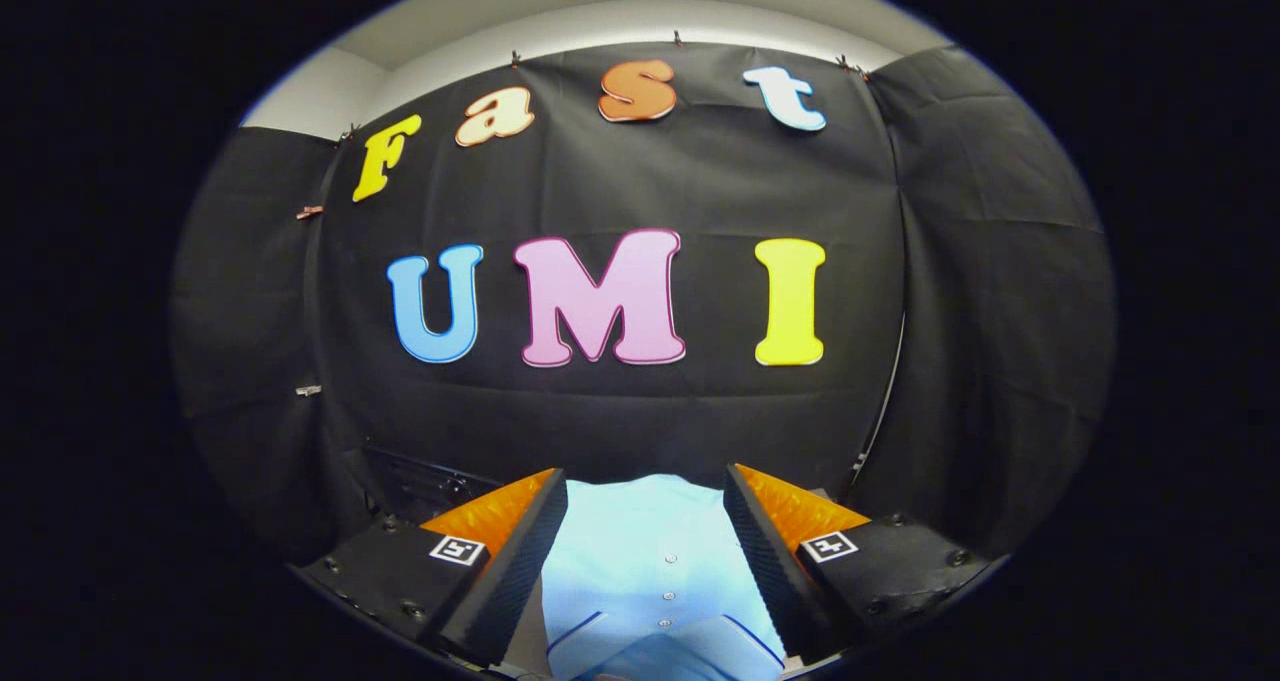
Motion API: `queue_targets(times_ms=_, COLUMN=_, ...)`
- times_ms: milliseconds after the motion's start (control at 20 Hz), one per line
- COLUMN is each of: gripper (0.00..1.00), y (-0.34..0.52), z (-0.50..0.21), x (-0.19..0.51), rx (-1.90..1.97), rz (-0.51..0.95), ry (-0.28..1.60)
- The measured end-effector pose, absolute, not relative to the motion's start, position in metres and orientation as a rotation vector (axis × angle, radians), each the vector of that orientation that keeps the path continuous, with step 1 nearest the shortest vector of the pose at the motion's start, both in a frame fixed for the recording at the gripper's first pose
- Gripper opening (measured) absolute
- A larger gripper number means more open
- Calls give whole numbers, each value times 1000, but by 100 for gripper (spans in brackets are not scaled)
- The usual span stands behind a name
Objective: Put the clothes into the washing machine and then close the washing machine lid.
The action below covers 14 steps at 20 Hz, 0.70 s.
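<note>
A light blue shirt (650, 561) with small white buttons down its front lies flat beneath and between my fingers. It reaches forward to about the level of the fingertips. My gripper (647, 479) is open, with its black ribbed pads wide apart and the left finger (520, 551) and right finger (775, 551) on either side of the shirt. Neither pad presses on the cloth. The near part of the shirt is hidden under the gripper body.
The black cloth wall (640, 421) stands close ahead, just beyond the shirt. A dark, boxy object (420, 481) sits low against it beyond the left finger. A thin dark cable (886, 401) runs down the wall beyond the right finger.
</note>
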State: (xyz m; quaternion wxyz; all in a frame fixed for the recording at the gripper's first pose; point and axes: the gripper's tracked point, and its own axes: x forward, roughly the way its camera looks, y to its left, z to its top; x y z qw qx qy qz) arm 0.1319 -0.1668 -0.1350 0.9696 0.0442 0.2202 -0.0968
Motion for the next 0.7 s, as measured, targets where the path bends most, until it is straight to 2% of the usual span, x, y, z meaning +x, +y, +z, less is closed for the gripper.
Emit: queue_targets(times_ms=700, gripper=99, y=-186, z=-253, x=147, rx=119, rz=-228, ry=803)
